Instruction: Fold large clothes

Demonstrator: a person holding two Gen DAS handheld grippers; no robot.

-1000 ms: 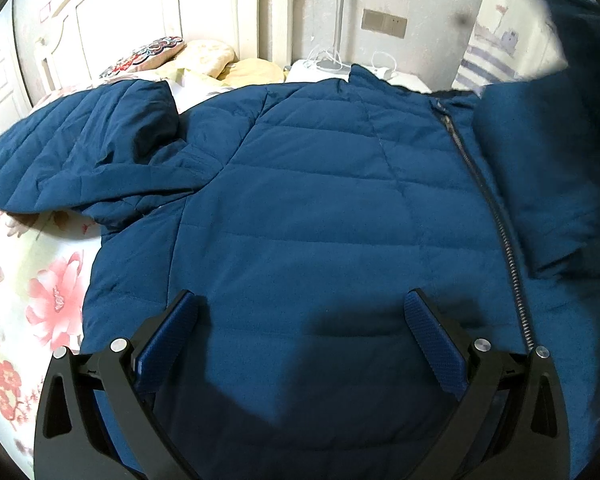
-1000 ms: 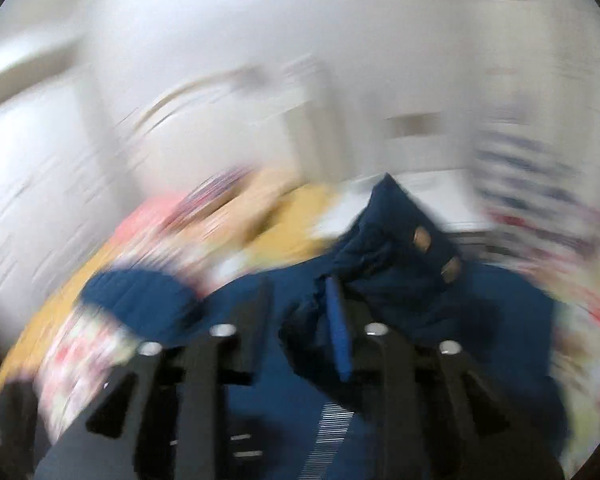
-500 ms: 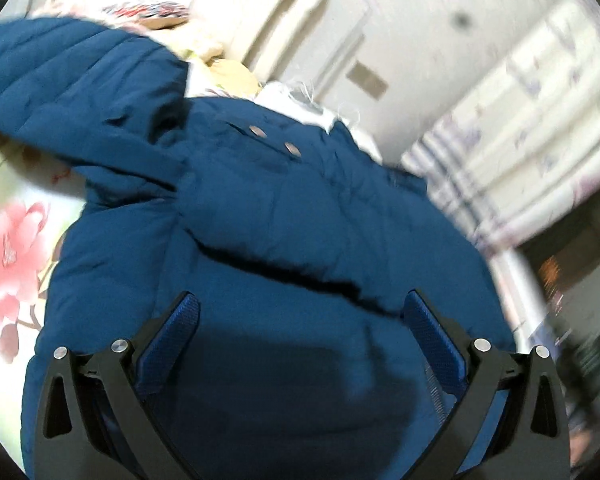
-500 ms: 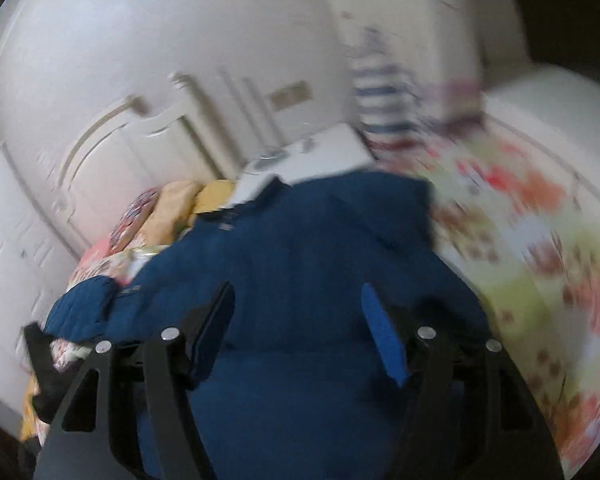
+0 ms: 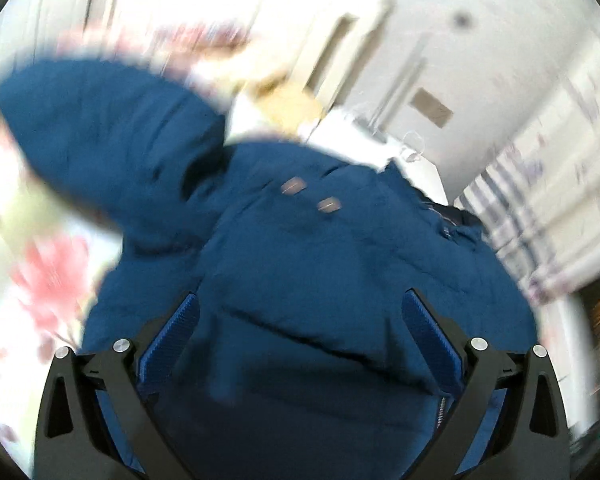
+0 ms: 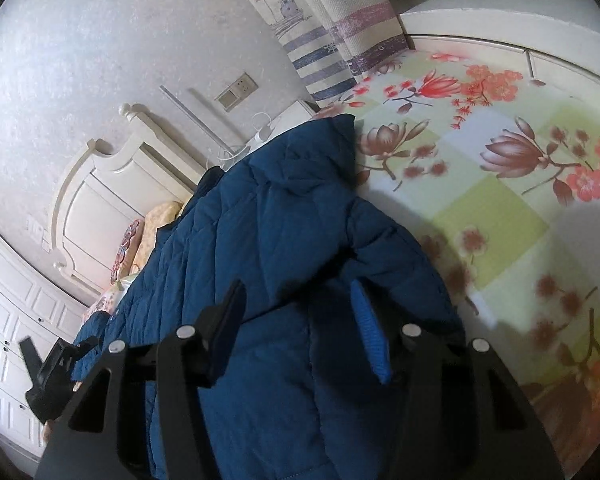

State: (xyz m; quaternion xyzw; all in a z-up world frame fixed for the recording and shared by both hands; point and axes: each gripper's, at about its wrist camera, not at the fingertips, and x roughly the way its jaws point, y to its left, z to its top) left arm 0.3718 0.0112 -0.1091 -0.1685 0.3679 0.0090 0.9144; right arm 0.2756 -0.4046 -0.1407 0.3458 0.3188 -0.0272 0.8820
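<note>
On the flowered bedspread (image 6: 500, 208) lies the blue jacket (image 6: 268, 240), one side already turned over the middle. At the left, its far sleeve (image 5: 100, 140) still sprawls outward, and the left gripper (image 5: 300, 332) hangs spread above the padding, holding nothing. Rightward, the right gripper (image 6: 296, 320) is likewise spread and empty. Puffy quilting may well spring back unpinned, undoing the fold.

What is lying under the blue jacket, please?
Under the blue jacket lies a floral bed sheet, visible beside it in both views. Whatever lies directly beneath the jacket is covered, so I cannot tell.
</note>
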